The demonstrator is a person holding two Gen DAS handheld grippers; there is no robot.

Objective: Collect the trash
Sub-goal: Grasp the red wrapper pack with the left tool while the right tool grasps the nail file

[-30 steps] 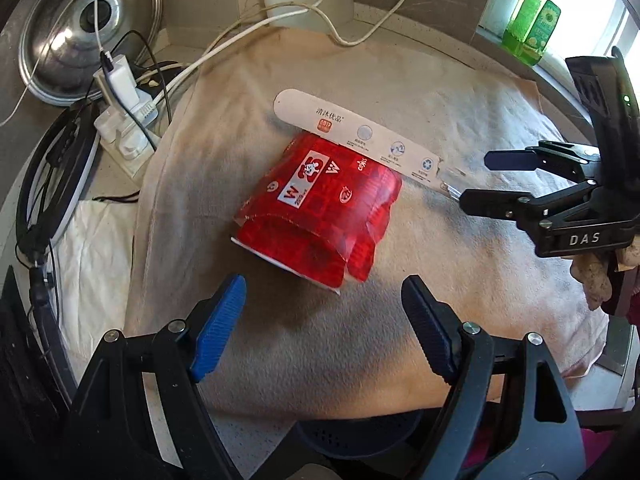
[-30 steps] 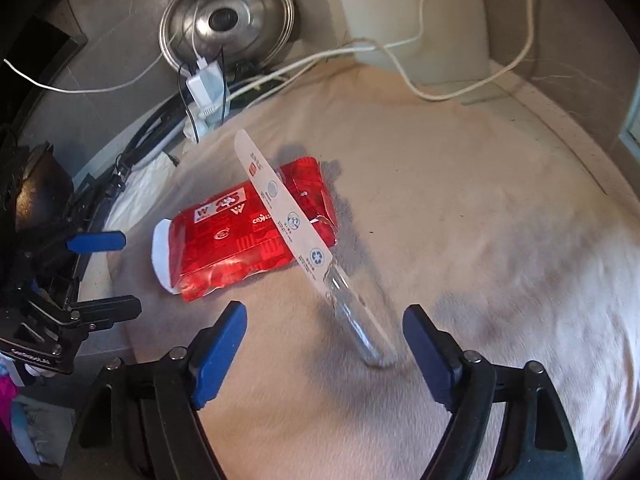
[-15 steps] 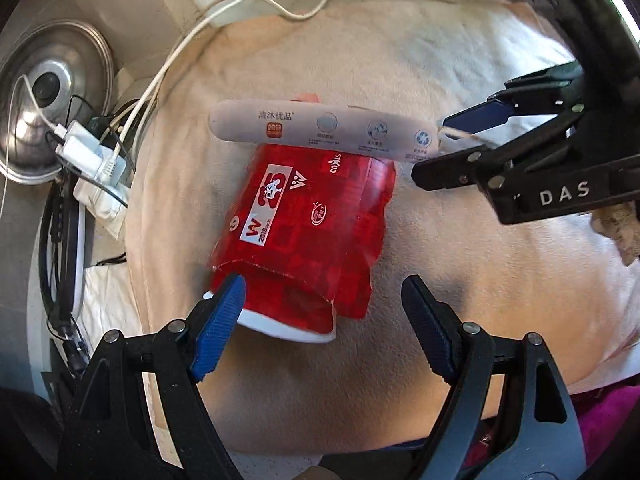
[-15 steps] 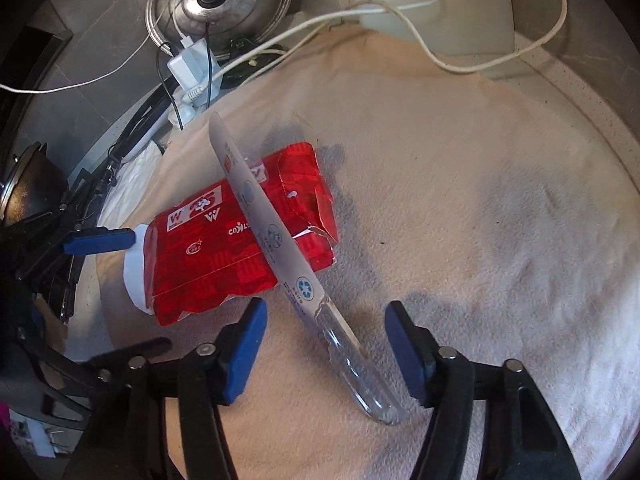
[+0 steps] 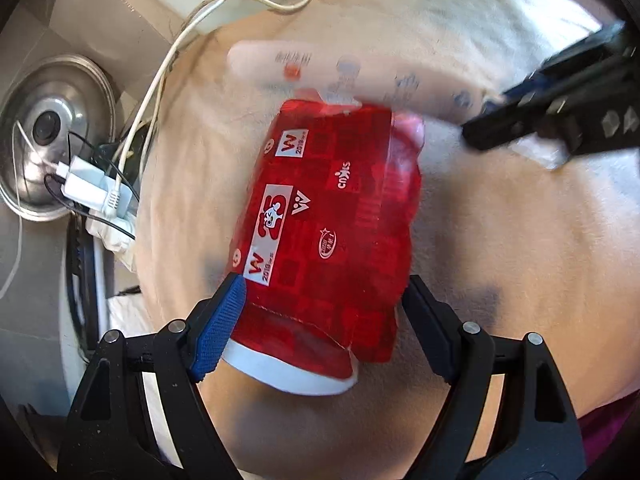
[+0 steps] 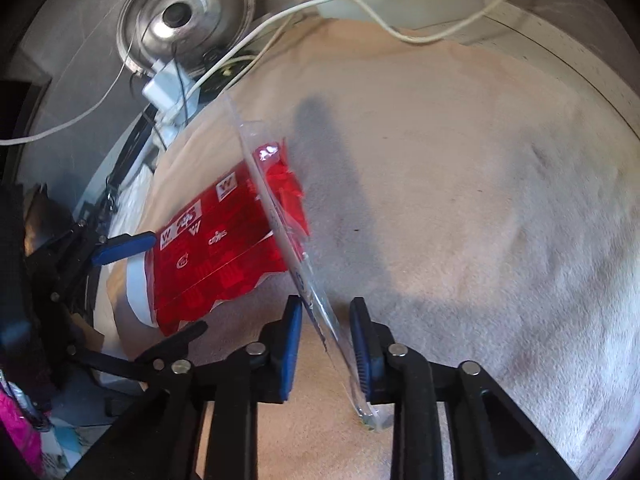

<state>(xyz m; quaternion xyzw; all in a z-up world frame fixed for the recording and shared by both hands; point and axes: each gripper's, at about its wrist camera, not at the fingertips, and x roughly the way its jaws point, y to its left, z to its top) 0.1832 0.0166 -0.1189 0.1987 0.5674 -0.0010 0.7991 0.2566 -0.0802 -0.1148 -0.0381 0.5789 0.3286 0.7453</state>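
A red snack wrapper (image 5: 332, 220) with a white end lies on a beige cloth (image 5: 500, 260). My left gripper (image 5: 320, 316) is open, its fingers either side of the wrapper's near end. A long white and clear plastic sleeve (image 6: 280, 216) stands tilted up off the cloth; it shows blurred in the left wrist view (image 5: 340, 76). My right gripper (image 6: 326, 340) has its jaws nearly closed around the sleeve's clear end. The red wrapper (image 6: 224, 244) lies left of the sleeve in the right wrist view.
A steel pot lid (image 5: 44, 136) and a white power strip with plugs (image 5: 92, 192) sit left of the cloth. White cables (image 6: 360, 4) run across the far edge. The cloth's right side (image 6: 500, 200) is bare.
My left gripper moved forward so its fingers straddle the wrapper. My right gripper narrowed around the sleeve's clear end, and the sleeve lifted and tilted up.
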